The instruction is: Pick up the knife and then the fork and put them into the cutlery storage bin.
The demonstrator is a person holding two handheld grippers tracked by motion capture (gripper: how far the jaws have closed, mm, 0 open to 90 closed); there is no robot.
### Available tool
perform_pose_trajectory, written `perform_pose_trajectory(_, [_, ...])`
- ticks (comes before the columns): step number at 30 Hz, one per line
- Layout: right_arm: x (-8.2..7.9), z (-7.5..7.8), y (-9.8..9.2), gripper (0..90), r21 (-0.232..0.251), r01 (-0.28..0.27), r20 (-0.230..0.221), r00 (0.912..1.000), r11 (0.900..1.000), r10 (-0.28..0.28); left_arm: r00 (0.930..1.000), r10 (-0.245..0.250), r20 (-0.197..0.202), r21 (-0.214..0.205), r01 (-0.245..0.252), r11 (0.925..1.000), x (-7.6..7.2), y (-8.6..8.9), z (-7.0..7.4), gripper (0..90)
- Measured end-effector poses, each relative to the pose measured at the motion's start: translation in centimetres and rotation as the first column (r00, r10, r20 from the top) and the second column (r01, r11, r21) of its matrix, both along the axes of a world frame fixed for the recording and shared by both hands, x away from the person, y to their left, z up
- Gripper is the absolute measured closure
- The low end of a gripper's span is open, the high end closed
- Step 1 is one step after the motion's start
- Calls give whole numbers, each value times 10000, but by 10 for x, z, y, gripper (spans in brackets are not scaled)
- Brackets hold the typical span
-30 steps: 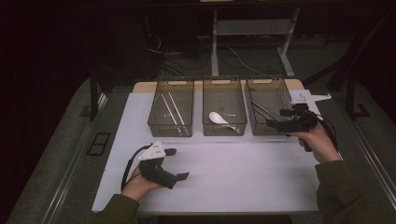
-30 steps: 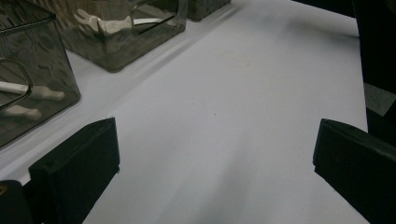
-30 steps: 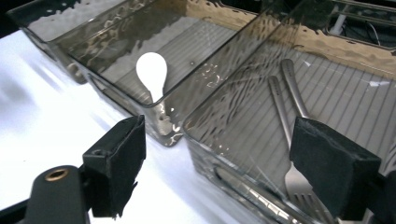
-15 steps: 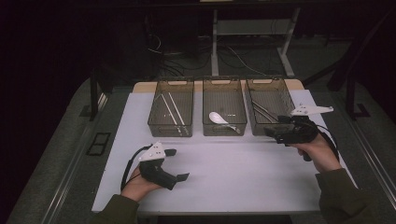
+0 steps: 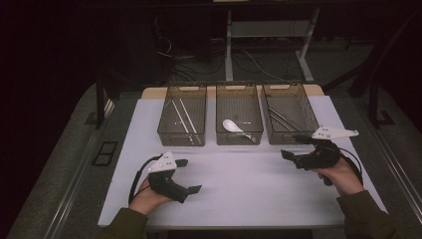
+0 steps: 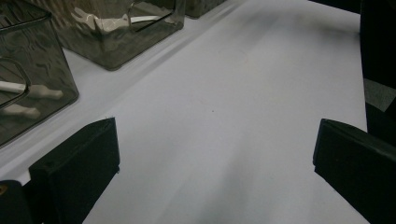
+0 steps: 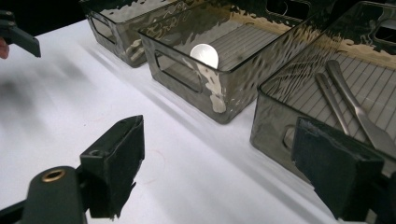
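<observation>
Three smoky see-through bins stand in a row at the back of the white table [image 5: 249, 199]. The left bin [image 5: 182, 115] holds white chopsticks [image 5: 180, 115], the middle bin [image 5: 239, 115] a white spoon [image 5: 232, 126], the right bin [image 5: 290, 114] metal utensils [image 5: 279, 118]. My left gripper [image 5: 188, 176] rests low over the table's near left, open and empty [image 6: 212, 177]. My right gripper [image 5: 293, 147] hovers just in front of the right bin, open with nothing between its pads [image 7: 219, 182]. In the right gripper view the utensils [image 7: 348, 95] and spoon [image 7: 204, 55] lie inside their bins.
In the left gripper view the spoon bin [image 6: 112, 32] and chopstick bin [image 6: 32, 88] stand at the upper left. White table surface stretches between the two grippers. A dark floor with cables and table legs [image 5: 229, 45] lies beyond the far edge.
My right gripper has drawn back from over the right bin toward the person and sunk slightly, staying open. The left gripper has not moved.
</observation>
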State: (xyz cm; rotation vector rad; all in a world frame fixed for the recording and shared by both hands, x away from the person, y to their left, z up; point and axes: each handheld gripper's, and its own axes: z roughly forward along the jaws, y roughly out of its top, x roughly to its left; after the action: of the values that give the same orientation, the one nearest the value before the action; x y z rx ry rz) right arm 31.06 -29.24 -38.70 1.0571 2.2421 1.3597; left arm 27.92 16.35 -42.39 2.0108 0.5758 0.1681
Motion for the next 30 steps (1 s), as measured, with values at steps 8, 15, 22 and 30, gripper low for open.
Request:
perform_pose_trajectory(8, [-15,-13,2,174,48,-151,-19,9999,9999,151,10000,5,-7,17,-5,10000,-1,0,0,0])
perform_pose_trajectory(15, [-27,-30,4,174,-17,-370,-164,9992,9993,370,10000,-20,25,78,20,10000,0,0,0,0])
perform_pose_trajectory(22, [-39,-38,3,174,-348,-323,-58,9995,9989,322,10000,-32,31,107,32,9999,0,0,0,0])
perform_pose_trajectory(30, [-49,-43,-7,174,-234,-127,-11,9999,9996,127,10000,-9,24,88,9,10000,-1,1,0,0])
